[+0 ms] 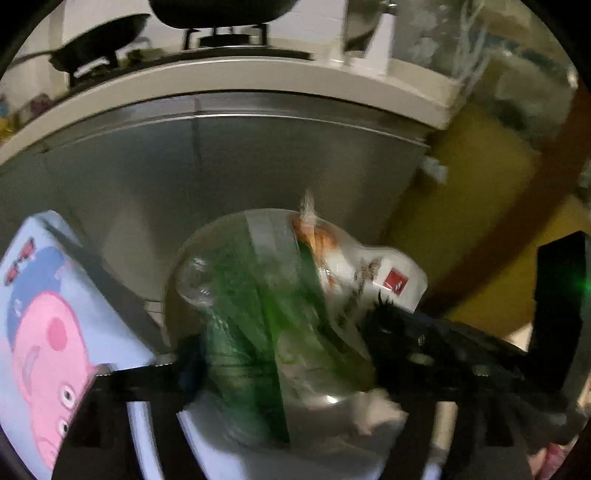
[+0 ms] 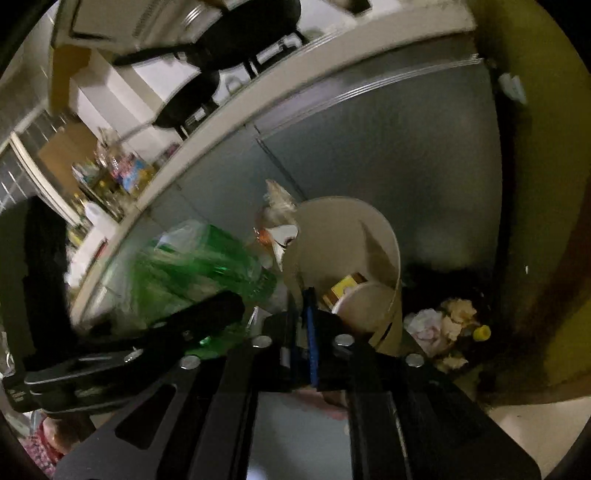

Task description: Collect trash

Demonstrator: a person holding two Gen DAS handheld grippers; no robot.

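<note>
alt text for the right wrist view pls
A clear trash bag with a green bottle inside hangs beside a beige bin, in front of grey cabinet doors. Crumpled paper scraps lie right of the bin. The picture is motion-blurred.

Trash bag (image 2: 199, 266) beside bin (image 2: 354, 236)

1. We see a pale surface (image 2: 236, 122) with black pans (image 2: 240, 33) on stove grates at 12 o'clock.
2. At 4 o'clock, the dark floor (image 2: 424, 284) carries crumpled paper scraps (image 2: 443, 325) beside a beige bin (image 2: 391, 258).
</note>
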